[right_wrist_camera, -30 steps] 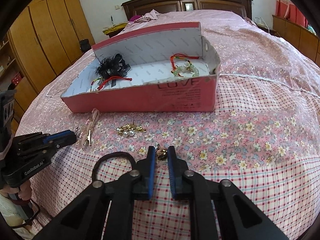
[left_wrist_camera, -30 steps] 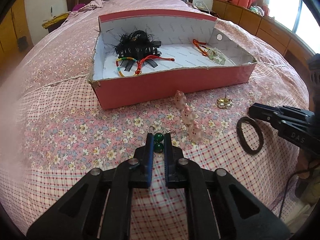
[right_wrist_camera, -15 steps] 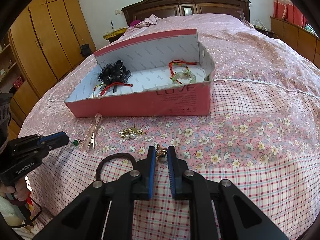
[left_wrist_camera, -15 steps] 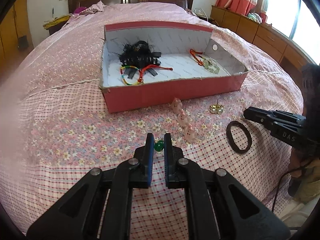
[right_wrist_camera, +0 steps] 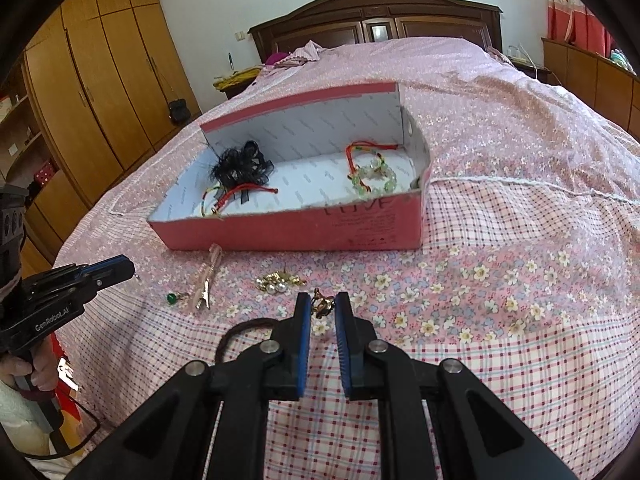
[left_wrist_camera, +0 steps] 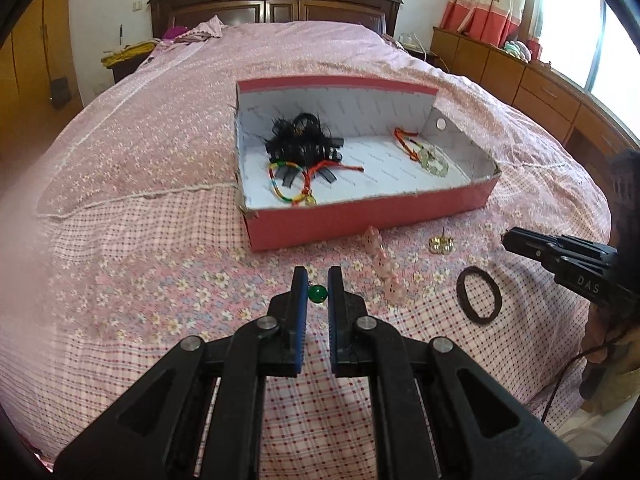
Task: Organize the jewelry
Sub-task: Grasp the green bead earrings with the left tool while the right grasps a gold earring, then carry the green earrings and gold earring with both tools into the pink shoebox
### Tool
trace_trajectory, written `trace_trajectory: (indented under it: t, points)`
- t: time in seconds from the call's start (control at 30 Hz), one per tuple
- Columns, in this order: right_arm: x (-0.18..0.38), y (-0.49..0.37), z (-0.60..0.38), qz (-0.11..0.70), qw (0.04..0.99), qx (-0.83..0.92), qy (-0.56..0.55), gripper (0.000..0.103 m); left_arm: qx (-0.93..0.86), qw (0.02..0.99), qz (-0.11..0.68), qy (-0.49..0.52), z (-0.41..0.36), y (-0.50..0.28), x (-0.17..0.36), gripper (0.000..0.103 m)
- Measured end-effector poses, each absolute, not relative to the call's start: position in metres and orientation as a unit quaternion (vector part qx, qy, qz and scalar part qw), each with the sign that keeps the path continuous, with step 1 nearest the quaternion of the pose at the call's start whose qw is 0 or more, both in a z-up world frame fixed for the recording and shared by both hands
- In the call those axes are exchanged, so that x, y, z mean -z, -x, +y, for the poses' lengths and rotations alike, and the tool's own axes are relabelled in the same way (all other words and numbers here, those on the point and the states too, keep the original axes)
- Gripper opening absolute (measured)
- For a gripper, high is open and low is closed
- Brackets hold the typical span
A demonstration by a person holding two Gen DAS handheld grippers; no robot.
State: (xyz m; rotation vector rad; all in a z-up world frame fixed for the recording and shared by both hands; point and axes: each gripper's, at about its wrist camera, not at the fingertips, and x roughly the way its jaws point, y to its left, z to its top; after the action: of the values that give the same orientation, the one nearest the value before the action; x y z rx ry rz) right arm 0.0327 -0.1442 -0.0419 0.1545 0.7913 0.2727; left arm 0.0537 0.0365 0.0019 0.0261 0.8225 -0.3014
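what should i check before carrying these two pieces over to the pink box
1. Left gripper shut on green earring: ok.
2. Right gripper shut on gold piece: ok; clear of the bedspread: cannot tell.
3. Pink box open, with bare floor in the middle: ok.
4. Low path to the box's front wall free: not ok; pink hair clip and pearl earrings lie in between.
5. All green earrings collected: not ok; second green earring lies on the bed.
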Motion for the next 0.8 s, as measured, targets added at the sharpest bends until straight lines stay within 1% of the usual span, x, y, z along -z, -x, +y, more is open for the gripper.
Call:
trace_trajectory:
  t: [0.53,0.8]
  points:
    - [0.003,-0.038,-0.144,0.349,0.923,-0.147,-0.071,0.014,0.142,0.924,0.354,-0.013,0.036,-0.086,-0.041,0.001]
    - [-0.018,-0.062,-0.147,0.328,0.932,-0.144,-0.062,0.014,0.144,0.927,0.345,-0.013,0.029,-0.115,-0.048,0.001]
